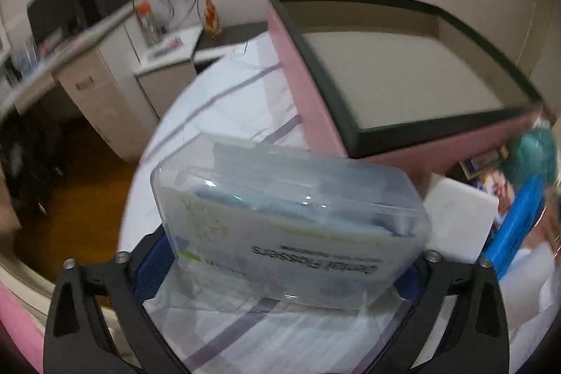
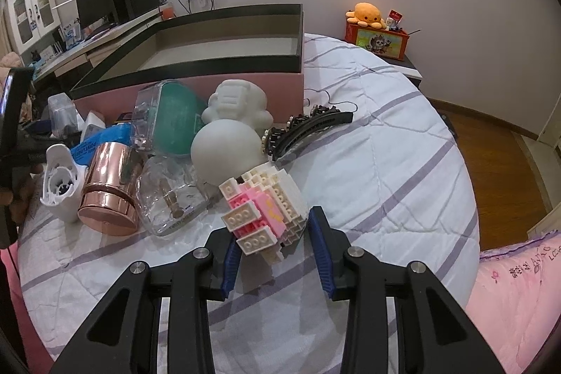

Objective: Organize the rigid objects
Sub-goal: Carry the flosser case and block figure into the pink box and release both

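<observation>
Clear plastic floss box [image 1: 291, 226] on bed [image 1: 224, 100] sits between spread left tool [image 1: 280, 272] | right tool [image 2: 277, 240] pinches pink-and-white brick model [image 2: 266, 212] | pink box [image 2: 224, 58] near bed's far edge

one pink box [image 2: 224, 83], two hair clips [image 2: 308, 125]

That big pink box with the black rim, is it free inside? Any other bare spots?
Yes: the pink box shows only its bare floor. The striped quilt lies open right of the black hair clip. Crowded: the pile from rose-gold cup to white figurine.
</observation>
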Demonstrator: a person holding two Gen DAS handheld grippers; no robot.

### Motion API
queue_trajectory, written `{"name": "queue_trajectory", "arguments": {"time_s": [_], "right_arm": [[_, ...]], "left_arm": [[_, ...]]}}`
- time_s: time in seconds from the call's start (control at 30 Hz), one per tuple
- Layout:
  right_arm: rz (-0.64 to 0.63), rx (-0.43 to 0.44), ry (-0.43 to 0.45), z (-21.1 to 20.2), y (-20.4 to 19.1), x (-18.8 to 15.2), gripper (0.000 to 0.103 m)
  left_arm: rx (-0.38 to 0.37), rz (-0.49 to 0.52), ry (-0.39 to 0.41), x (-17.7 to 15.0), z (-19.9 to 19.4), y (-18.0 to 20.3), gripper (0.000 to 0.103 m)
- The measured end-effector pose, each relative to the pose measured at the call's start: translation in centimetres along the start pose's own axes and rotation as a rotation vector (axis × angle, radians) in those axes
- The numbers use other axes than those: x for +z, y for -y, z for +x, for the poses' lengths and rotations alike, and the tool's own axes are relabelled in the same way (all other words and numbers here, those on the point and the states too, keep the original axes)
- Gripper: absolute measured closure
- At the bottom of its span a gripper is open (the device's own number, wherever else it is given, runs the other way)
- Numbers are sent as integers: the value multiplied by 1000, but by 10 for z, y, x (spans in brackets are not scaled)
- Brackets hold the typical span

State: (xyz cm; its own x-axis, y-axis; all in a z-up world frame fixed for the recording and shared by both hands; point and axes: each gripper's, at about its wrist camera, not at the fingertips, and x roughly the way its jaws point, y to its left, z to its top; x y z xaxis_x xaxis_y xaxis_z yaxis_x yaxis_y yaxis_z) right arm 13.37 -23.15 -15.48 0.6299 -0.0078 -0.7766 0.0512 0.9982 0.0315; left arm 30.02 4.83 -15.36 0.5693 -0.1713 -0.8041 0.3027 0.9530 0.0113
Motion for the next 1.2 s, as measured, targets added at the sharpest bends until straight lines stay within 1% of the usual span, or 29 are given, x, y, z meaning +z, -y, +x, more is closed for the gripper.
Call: {"name": "queue_trajectory", "arguments": {"time_s": [0.1,0.23,0.47,0.53,0.67,0.83,0.9,1.07,1.13,1.2], "right_arm": [[4,2,5,0,0,0,67],[10,11,15,-3,1,-1,67],[13,28,40,-14,0,-3,68],[15,40,51,-20,0,-1,68],[0,47,78,-32,-4,5,68],[-14,84,120,-49,-8,24,70],[-37,86,141,-54,-13,37,70],[-69,107,178,-55,-21,72,70],[-74,128,186,-50,-23,92,70],[-83,135,187,-41,-24,111,70]], "left_arm": [[1,5,44,-3,-8,2,7],[28,13,101,-10,-24,9,7],[66,-29,163,-36,-62,23,7],[88,-29,186,-39,-74,31,7],[93,-36,226,-36,-95,42,7],[63,-29,258,-19,-113,58,7],[57,-28,262,-10,-114,62,7],[35,-8,269,21,-110,75,7],[18,-2,260,35,-104,80,7],[18,1,249,50,-95,82,7]]}}
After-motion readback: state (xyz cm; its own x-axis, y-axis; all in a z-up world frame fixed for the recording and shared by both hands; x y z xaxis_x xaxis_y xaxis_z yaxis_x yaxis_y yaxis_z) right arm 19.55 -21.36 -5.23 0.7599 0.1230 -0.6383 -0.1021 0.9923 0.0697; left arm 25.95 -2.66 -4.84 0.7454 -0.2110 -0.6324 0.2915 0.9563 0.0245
